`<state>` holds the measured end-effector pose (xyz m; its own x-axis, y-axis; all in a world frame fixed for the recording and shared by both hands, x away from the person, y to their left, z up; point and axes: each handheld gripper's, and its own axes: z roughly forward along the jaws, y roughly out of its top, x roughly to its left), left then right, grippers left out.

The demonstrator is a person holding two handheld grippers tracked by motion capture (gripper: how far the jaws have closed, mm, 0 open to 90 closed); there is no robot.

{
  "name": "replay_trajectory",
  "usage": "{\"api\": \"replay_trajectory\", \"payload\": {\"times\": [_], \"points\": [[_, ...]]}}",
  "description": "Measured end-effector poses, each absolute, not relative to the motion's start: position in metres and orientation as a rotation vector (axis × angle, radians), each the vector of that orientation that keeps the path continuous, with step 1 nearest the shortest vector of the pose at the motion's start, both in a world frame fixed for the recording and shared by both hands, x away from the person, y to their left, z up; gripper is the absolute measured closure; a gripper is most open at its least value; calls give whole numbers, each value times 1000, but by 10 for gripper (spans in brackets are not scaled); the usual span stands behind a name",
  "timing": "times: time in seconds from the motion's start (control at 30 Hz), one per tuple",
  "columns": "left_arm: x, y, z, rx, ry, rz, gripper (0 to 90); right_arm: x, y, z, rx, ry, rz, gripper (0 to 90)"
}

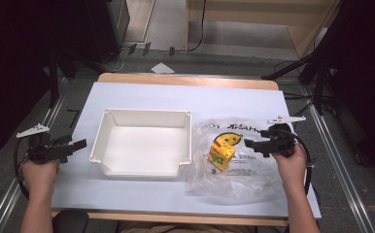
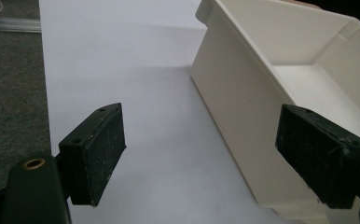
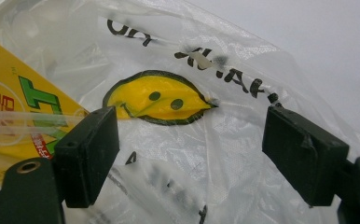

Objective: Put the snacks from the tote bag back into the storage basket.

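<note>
Right gripper point(image 1: 250, 144) fingers spread, plastic bag point(image 3: 206, 154) just ahead between them, untouched; left gripper point(image 1: 81, 143) fingers spread, empty.

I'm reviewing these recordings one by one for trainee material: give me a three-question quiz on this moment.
1. True or false: the yellow carton lies in the white bin.
2. Which tool faces the clear plastic bag: A) left tool, B) right tool?
3. Fill in: the face printed on the bag is coloured ____.

Key:
1. False; it sits inside the bag, beside the bin on the table.
2. B; its jaws stand open above the bag, gripping nothing. The left tool, also open, points at the bin's outer wall.
3. Yellow.
</note>
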<state>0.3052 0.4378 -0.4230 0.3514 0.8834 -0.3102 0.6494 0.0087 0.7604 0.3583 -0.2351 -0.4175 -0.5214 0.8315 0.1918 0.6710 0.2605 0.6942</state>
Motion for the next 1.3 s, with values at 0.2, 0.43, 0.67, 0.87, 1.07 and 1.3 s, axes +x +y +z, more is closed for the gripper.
{"api": "replay_trajectory", "payload": {"times": [0.2,0.43,0.67,0.87,1.07,1.3], "points": [[306,436,-425,1735,1383,343,168,358,-236,-416,1389,2307,1112,193],[308,436,-426,1735,1391,348,168,357,-236,-414,1395,2281,1082,227],[308,435,-425,1735,1383,348,168,356,-241,-413,1366,2299,1139,217],[309,434,-425,1741,1385,349,168,356,-240,-413,1349,2314,1118,218],[309,434,-425,1744,1383,347,168,358,-245,-412,1387,2310,1169,237],[309,434,-425,1741,1382,345,167,358,-246,-413,1485,2338,1162,180]]}}
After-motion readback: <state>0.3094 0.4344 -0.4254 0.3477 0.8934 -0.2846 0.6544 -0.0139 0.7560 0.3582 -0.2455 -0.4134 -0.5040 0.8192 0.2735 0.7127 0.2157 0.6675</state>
